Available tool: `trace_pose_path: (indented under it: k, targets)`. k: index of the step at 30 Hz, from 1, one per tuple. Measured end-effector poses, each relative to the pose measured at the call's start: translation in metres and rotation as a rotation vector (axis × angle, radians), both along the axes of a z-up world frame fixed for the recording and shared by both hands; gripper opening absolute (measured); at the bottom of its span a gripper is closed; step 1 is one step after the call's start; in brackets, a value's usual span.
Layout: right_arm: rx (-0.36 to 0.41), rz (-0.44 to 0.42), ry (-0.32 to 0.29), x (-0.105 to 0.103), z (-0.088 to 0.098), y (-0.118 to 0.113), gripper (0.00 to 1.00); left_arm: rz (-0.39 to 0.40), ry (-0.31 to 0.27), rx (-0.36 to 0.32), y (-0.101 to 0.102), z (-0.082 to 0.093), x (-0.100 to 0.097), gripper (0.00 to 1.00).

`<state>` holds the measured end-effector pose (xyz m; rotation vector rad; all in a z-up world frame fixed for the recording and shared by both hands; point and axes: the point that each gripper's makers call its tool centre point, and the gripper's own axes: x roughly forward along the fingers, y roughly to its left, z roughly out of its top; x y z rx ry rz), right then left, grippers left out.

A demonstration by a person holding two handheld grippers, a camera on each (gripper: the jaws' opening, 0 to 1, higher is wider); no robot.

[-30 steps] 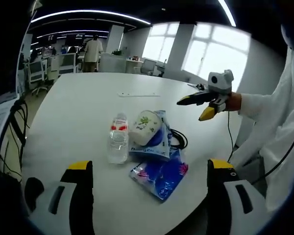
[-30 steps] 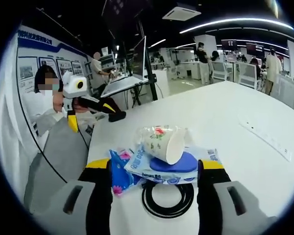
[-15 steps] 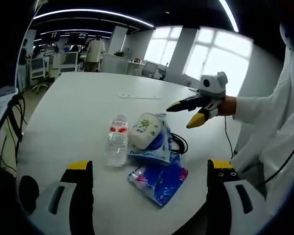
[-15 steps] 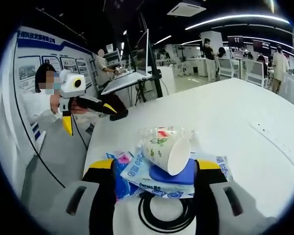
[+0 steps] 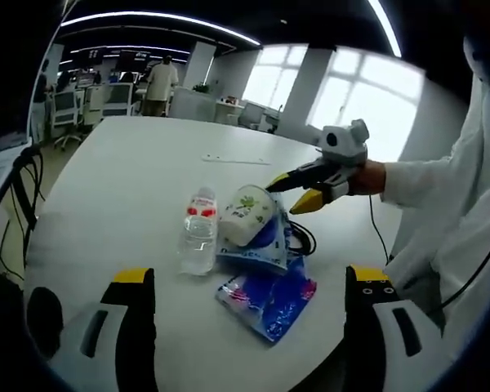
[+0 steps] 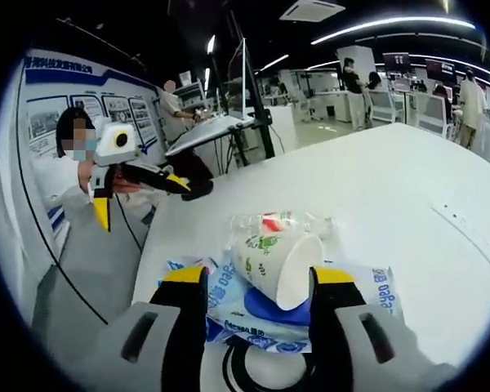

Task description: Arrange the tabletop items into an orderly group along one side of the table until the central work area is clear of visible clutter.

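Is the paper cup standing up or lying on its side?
On its side. The paper cup lies tipped on the blue wipes pack, its open mouth facing the right gripper's camera.

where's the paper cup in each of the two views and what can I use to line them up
Left gripper view: the paper cup lies on its side at picture centre, atop the blue wipes pack, right of the water bottle, with the right gripper close at its upper right.
Right gripper view: the paper cup sits low in the middle, between that view's own jaws.
Shared landmark: the blue wipes pack under the cup.
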<state>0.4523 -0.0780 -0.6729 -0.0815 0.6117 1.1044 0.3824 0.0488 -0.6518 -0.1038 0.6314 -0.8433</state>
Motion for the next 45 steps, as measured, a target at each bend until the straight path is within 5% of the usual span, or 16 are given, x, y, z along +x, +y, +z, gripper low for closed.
trace_pose_path:
  k: [32,45]
  targets:
    - [0.044,0.007,0.081,0.005,-0.016,-0.002,0.05,-0.001,0.001,-0.001,-0.003,-0.003,0.002,0.99]
    - [0.081,0.035,0.084,-0.003,-0.007,0.002,0.0,0.01,-0.004,-0.004,-0.004,0.0,-0.002,0.99]
